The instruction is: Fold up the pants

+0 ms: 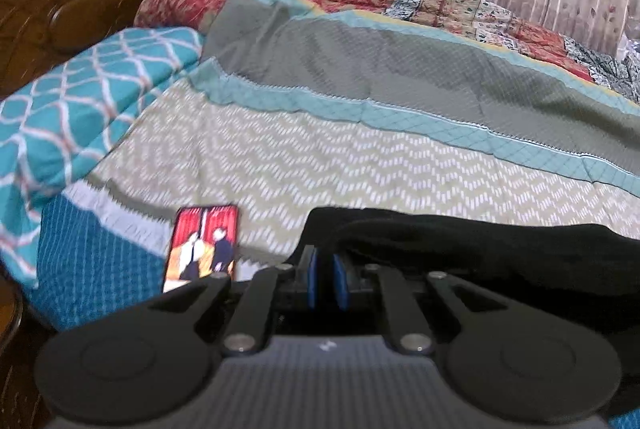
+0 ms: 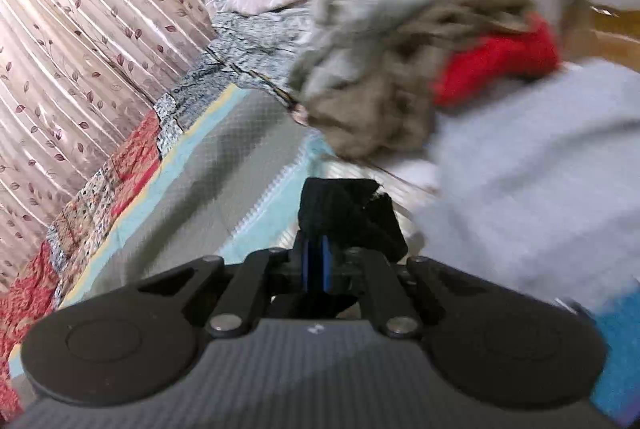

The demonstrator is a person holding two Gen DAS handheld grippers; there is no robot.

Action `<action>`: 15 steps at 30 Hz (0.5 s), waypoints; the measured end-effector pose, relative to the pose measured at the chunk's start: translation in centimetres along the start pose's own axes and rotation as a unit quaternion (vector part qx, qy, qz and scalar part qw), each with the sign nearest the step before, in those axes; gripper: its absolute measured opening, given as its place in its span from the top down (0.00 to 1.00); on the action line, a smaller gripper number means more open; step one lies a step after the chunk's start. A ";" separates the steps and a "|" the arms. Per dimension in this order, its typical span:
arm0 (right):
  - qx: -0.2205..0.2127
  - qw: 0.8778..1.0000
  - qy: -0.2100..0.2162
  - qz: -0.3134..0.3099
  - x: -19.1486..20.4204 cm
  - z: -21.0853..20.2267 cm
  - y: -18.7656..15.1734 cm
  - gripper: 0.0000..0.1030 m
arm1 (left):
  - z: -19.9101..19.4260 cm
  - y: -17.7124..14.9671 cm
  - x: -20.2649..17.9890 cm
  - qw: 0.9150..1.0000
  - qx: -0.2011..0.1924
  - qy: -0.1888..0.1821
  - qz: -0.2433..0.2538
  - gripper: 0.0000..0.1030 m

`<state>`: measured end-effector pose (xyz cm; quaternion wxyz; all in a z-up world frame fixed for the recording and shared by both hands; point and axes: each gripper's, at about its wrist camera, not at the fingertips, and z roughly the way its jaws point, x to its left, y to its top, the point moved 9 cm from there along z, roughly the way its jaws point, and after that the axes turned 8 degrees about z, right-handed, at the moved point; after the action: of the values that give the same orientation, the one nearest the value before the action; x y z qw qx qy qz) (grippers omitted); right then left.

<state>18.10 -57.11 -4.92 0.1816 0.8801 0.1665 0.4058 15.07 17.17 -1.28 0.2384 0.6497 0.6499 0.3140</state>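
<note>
In the left wrist view, the left hand-held gripper [image 1: 324, 275] is pinching the black pants [image 1: 480, 249]: its blue pads [image 1: 313, 277] are sitting close together with dark fabric bunched at their tips, so it appears to be clamping an edge of the garment. The pants are stretching away to the right as a long dark band lying across the chevron-patterned bedspread [image 1: 320, 165] on the bed. As a judgement, the fold is only getting under way or is mid-carry; no finished, squared stack is showing here. A phone [image 1: 202, 249] is lying on the bedspread just left of the gripper, its screen showing a picture of two figures against red; no lettering on it is legible. A teal lattice pillow [image 1: 80, 109] is resting further left.

In the right wrist view, the right hand-held gripper [image 2: 316, 265] is likewise closing on the pants [image 2: 352, 213], a crumpled black end poking up past its nearly touching pads. A heap of grey and red clothes [image 2: 400, 69] is sitting beyond, near a pale blurred cloth [image 2: 540, 169]. The picture is motion-blurred, and no brand, label or writing is readable in either view.
</note>
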 end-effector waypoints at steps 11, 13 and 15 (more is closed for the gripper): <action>-0.004 0.994 -0.070 0.086 -12.0 -3.9 -5.9 0.91 | -1.6 -4.7 1.6 0.999 0.028 0.024 -0.002 0.92; -0.007 0.994 -0.073 0.080 -11.7 -3.6 -6.1 0.91 | -1.5 -5.3 2.5 0.999 0.039 0.032 -0.015 0.88; -0.003 0.993 -0.068 0.092 -11.5 -3.5 -6.1 0.87 | -1.7 -5.8 3.2 0.998 0.045 0.017 -0.038 0.87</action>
<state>7.39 -56.14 -13.08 0.1569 0.9169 0.0712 0.3601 9.71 20.42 -3.93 0.2094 0.6291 0.6918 0.2860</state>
